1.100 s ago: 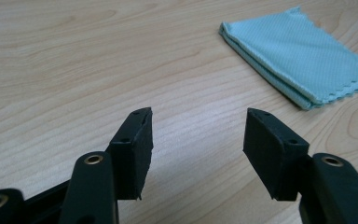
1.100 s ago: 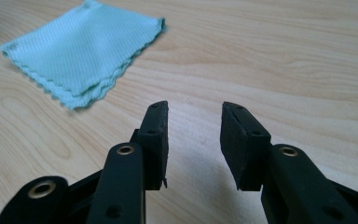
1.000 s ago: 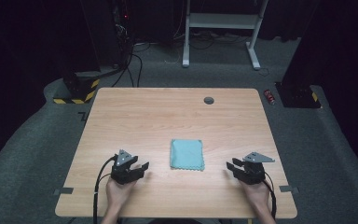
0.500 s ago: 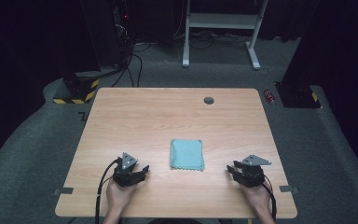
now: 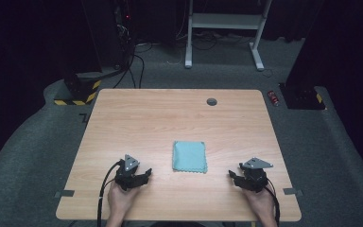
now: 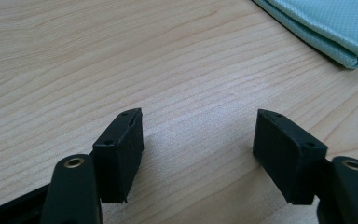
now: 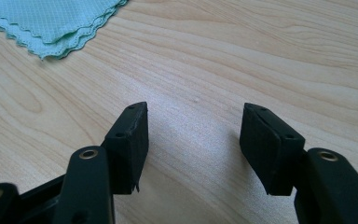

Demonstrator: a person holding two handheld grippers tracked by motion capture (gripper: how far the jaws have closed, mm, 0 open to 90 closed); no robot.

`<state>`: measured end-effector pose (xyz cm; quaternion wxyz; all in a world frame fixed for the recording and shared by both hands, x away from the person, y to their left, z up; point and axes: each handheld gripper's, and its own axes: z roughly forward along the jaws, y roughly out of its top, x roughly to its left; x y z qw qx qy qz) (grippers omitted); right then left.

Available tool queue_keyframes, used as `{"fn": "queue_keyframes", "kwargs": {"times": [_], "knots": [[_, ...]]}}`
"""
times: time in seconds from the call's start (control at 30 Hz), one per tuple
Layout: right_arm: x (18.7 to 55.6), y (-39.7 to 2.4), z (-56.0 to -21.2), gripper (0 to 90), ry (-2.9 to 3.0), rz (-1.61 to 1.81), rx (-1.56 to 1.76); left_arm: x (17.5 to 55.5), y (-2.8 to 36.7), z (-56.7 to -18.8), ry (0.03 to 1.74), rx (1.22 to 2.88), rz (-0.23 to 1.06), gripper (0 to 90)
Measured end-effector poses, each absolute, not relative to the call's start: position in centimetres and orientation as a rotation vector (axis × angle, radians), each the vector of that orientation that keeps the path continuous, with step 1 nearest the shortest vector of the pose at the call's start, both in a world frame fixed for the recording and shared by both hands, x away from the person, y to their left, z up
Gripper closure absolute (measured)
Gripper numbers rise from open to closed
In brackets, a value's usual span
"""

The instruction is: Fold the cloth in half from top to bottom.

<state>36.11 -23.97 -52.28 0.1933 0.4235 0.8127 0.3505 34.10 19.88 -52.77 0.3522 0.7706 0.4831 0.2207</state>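
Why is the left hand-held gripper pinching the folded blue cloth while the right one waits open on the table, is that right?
Not quite. The left hand-held gripper pinches nothing: its jaws have just been opening, with bare table between them, as the left gripper view shows. The folded blue cloth lies apart, between both. The right hand-held gripper is open too.

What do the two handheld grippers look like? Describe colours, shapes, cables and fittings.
Both the left gripper and the right gripper are black, each topped by a grey three-cornered plate and trailing a black cable. Their two blocky black jaws carry small screws, with brass-coloured rivets behind.
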Motion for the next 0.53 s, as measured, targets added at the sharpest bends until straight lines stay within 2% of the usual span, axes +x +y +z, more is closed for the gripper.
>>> {"fn": "queue_keyframes", "kwargs": {"times": [0.53], "knots": [[36.11,-23.98,-52.28,42.1,2.28,0.983,1.188,34.1,19.85,-52.78,1.249,1.996,0.568,31.8]]}}
